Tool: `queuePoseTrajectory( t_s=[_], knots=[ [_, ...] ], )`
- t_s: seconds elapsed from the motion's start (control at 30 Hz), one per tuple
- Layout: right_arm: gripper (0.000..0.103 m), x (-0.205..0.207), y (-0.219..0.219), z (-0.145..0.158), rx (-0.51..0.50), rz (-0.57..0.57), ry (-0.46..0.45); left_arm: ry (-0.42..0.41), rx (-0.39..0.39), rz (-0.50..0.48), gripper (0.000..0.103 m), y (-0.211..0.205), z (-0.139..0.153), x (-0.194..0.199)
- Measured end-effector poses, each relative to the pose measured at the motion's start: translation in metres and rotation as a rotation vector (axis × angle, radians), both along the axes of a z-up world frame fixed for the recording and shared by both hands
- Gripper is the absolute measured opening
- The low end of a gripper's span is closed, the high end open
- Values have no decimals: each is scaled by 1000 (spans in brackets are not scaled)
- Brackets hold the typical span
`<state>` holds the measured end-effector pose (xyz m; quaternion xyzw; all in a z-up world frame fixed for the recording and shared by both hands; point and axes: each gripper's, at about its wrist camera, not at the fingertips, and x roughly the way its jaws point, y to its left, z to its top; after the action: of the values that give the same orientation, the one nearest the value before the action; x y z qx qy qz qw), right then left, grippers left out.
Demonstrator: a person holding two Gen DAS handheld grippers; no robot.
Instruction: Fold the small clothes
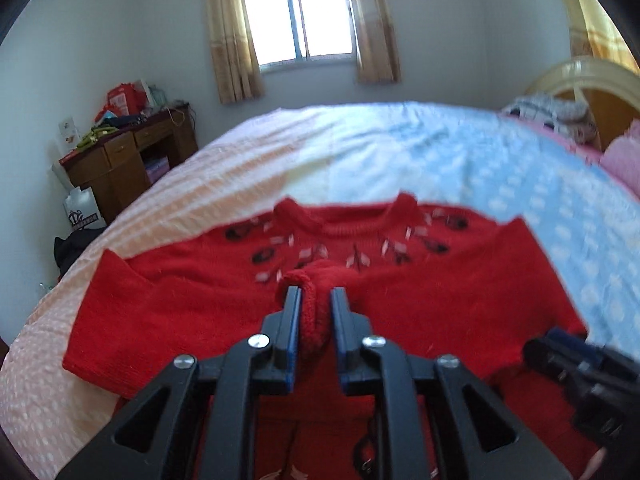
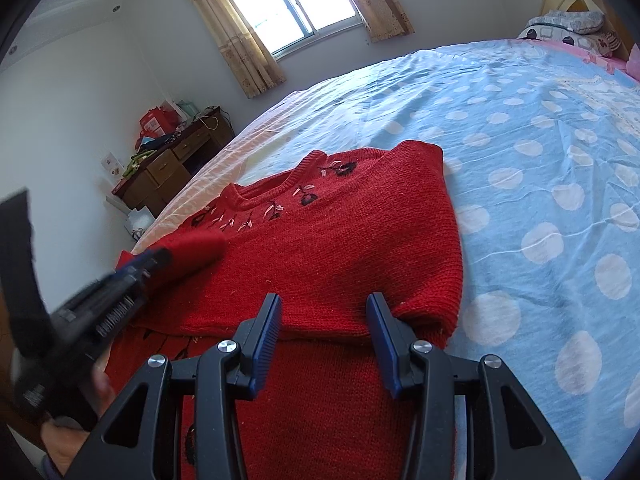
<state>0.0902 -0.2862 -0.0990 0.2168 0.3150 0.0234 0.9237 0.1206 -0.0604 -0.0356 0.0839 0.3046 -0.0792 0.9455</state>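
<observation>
The left gripper (image 1: 316, 292) sits at the lower middle of its own view, its jaws narrowly parted with the red cuff (image 1: 310, 312) of a sleeve between them; whether the blue pads actually press on the knit I cannot tell. In the right wrist view it shows as a blurred dark shape at the left edge (image 2: 154, 258), the sleeve trailing from its tip across the sweater's chest.

The right gripper (image 2: 324, 300) stands at the lower middle of its view, jaws apart with nothing between them, poised at the folded lower edge of the sweater (image 2: 340, 240). In the left view it is a dark blur at the lower right (image 1: 560, 344).

The sweater lies flat across the middle of both views, neckline toward the window (image 1: 298, 16), black and pale embroidery below the collar. It rests on a bed (image 2: 540, 160) with a blue dotted sheet. A cluttered wooden desk (image 1: 124, 156) stands at the left wall, curtains (image 1: 230, 32) flank the window
</observation>
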Motion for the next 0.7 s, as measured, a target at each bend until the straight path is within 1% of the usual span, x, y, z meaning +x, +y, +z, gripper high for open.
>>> queuePoseTrajectory(
  t_s=[0.03, 0.07, 0.1, 0.13, 0.2, 0.27, 0.33, 0.4, 0.43, 0.5, 0.53, 0.57, 0.6, 0.63, 0.67, 0.7],
  knots=[
    [46, 0, 1, 0, 0, 0, 0, 14, -4, -2, 25, 1, -2, 0],
    [46, 0, 0, 0, -1, 0, 0, 31, -26, -4, 32, 8, -1, -3],
    [46, 0, 0, 0, -2, 0, 1, 41, -55, -10, 56, 15, 1, -5],
    [46, 0, 0, 0, -2, 0, 2, 47, -95, -10, 81, 30, 5, -12],
    [46, 0, 0, 0, -2, 0, 4, 35, -146, 15, 101, 52, 7, -23],
    [46, 0, 0, 0, 0, 0, 7, 11, -177, 60, 101, 78, 8, -37],
    [46, 1, 0, 0, 4, -2, 13, 6, -161, 140, 101, 106, 6, -43],
    [46, 5, 1, 2, -3, -4, 31, 12, -168, 213, 101, 129, -2, -43],
    [46, 7, 1, 3, -12, -5, 45, 31, -178, 257, 101, 141, -8, -41],
    [46, 11, 8, 14, -17, -19, 81, 66, -201, 307, 101, 155, -19, -35],
    [46, 10, 11, 17, 8, -11, 71, 92, -230, 327, 100, 161, -26, -32],
    [48, 10, 15, 23, 57, 12, 48, 112, -257, 330, 100, 164, -32, -32],
    [51, 11, 22, 29, 104, 38, 30, 134, -292, 324, 100, 166, -36, -31],
    [63, 14, 30, 34, 128, 63, 23, 148, -313, 316, 100, 166, -40, -30],
    [74, 20, 39, 38, 132, 82, 23, 151, -309, 321, 100, 166, -41, -29],
    [75, 25, 45, 40, 123, 90, 26, 154, -304, 323, 102, 164, -43, -28]
  ],
)
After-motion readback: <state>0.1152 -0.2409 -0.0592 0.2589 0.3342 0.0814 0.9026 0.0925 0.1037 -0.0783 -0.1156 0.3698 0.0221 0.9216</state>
